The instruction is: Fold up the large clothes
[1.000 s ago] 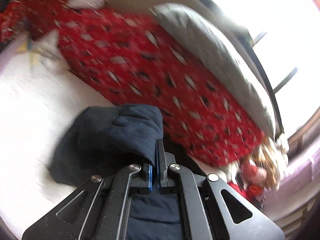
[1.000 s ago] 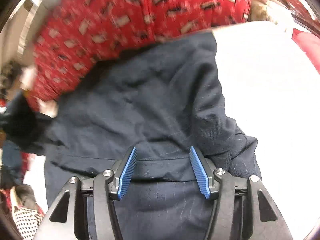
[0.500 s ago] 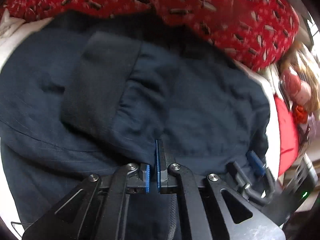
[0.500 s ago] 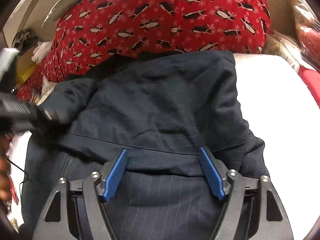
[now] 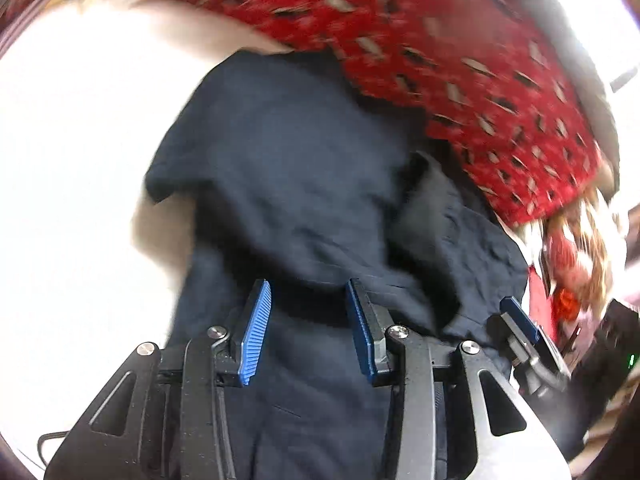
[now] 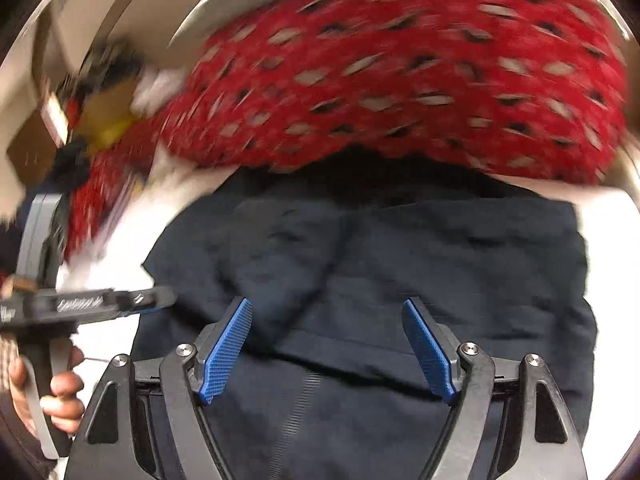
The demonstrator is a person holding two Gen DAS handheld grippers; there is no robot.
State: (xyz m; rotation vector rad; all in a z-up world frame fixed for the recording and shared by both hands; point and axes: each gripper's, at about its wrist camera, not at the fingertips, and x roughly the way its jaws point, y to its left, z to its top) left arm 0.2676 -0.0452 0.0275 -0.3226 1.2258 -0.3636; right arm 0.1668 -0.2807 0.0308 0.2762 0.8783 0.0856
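A dark navy pinstriped garment (image 5: 304, 184) lies bunched and partly folded over on the white bed sheet (image 5: 72, 168). My left gripper (image 5: 307, 285) hovers low over its near part. The jaws are opening and the blue pads press on nothing, with cloth lying under the gap. My right gripper (image 6: 327, 304) stands open above the garment (image 6: 440, 256) near its zipper (image 6: 298, 416), gripping nothing. One of the right gripper's blue fingers (image 5: 520, 326) shows at the right edge of the left wrist view. In the right wrist view the left gripper (image 6: 156, 300) shows at the left, held by a hand (image 6: 60, 394).
A red patterned blanket (image 6: 400, 80) is heaped right behind the garment, with a grey pillow (image 6: 224, 4) beyond it. A doll or soft toys (image 5: 576, 256) lie at the bed's right end. Clutter (image 6: 100, 92) sits at the far left. White sheet shows on both sides.
My left gripper came down with a pinched fold of the garment and has let it go, its jaws parting. My right gripper opened wider and drew back from the cloth.
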